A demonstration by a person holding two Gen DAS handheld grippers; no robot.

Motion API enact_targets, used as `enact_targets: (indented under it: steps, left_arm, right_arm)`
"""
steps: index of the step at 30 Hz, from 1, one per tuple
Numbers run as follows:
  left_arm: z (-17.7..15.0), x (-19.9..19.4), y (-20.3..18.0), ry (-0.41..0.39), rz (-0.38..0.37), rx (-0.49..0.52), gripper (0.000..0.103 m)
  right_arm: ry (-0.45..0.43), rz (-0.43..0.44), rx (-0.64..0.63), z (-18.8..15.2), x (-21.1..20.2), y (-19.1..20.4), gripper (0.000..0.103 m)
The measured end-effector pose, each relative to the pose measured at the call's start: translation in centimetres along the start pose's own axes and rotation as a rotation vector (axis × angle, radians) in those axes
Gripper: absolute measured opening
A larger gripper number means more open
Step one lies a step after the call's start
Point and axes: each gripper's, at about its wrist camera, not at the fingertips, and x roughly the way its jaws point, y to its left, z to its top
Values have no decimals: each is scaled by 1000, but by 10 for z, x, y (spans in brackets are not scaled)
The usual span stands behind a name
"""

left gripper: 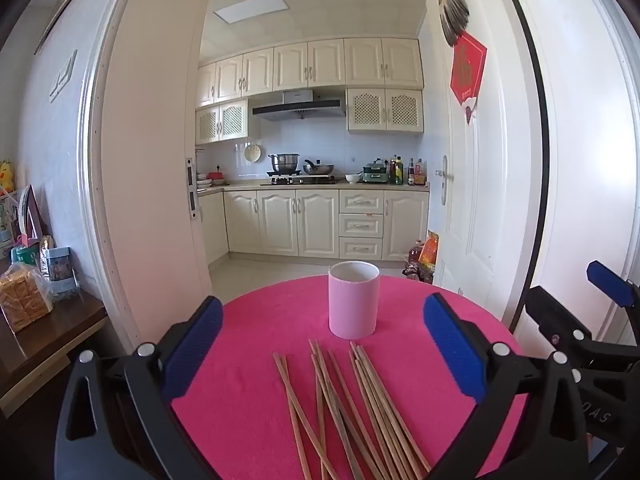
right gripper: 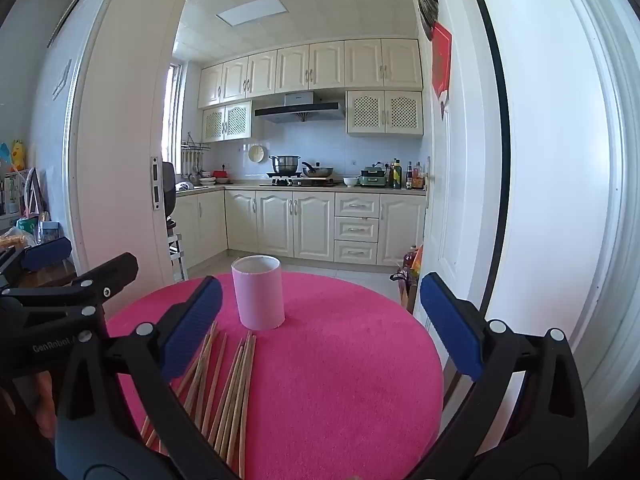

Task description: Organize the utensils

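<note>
Wooden chopsticks (left gripper: 352, 412) lie loose and partly crossed on a round bench (left gripper: 256, 360) covered in pink cloth, just in front of an upright pink holder (left gripper: 354, 300), which appears empty. The left hand-held gripper (left gripper: 324, 348) and right hand-held gripper (right gripper: 320, 328) hover above, jaws spread wide, grasping nothing.

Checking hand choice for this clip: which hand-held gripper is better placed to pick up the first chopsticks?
Left. The chopsticks lie between the open left hand-held gripper; for the open right hand-held gripper they sit off beside its left finger.
</note>
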Motion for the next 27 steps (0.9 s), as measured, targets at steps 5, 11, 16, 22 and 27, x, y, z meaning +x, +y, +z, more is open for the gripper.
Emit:
enact_targets:
  steps: [5, 11, 16, 22, 27]
  left_arm:
    - [-2, 2, -1, 5, 1, -4, 99]
    - [-5, 3, -3, -1, 6, -2, 99]
    - [-6, 4, 0, 1, 3, 0, 99]
    - [-9, 5, -3, -3, 4, 3, 99]
    - [-14, 5, -6, -2, 6, 3, 99]
  right_arm:
    - [6, 0, 0, 0, 0, 0, 97]
    - [6, 2, 2, 0, 0, 0, 97]
    - [7, 2, 4, 0, 0, 0, 97]
    - [9, -1, 5, -1, 1, 2, 97]
    - [10, -1, 6, 0, 1, 1, 97]
